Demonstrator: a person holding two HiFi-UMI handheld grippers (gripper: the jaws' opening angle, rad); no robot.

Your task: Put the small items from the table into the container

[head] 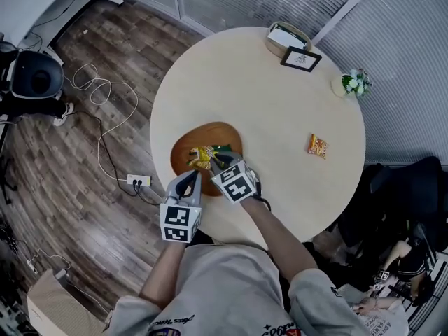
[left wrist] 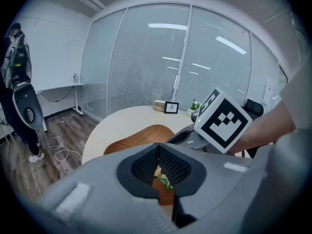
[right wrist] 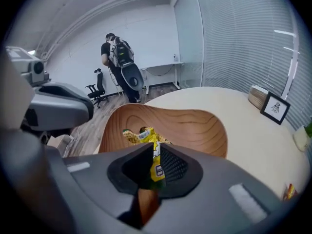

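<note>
A wooden bowl point(head: 185, 149) sits at the near left of the round table point(head: 266, 103). In it lie a yellow snack packet point(head: 201, 157) and a green one point(head: 222, 148). My right gripper point(head: 221, 161) reaches over the bowl's near side. In the right gripper view its jaws point(right wrist: 156, 145) stand slightly apart, open, with the tail of the yellow packet point(right wrist: 141, 135) between them, the rest lying in the bowl point(right wrist: 195, 130). My left gripper point(head: 190, 180) hovers at the bowl's near rim, shut and empty point(left wrist: 159, 144). An orange snack packet point(head: 317, 145) lies on the table's right side.
At the table's far edge stand a small basket point(head: 285, 38), a framed picture point(head: 301, 59) and a little potted plant point(head: 353, 82). Cables and a power strip point(head: 138, 180) lie on the wooden floor at left. A person point(right wrist: 114, 52) stands far off by a desk.
</note>
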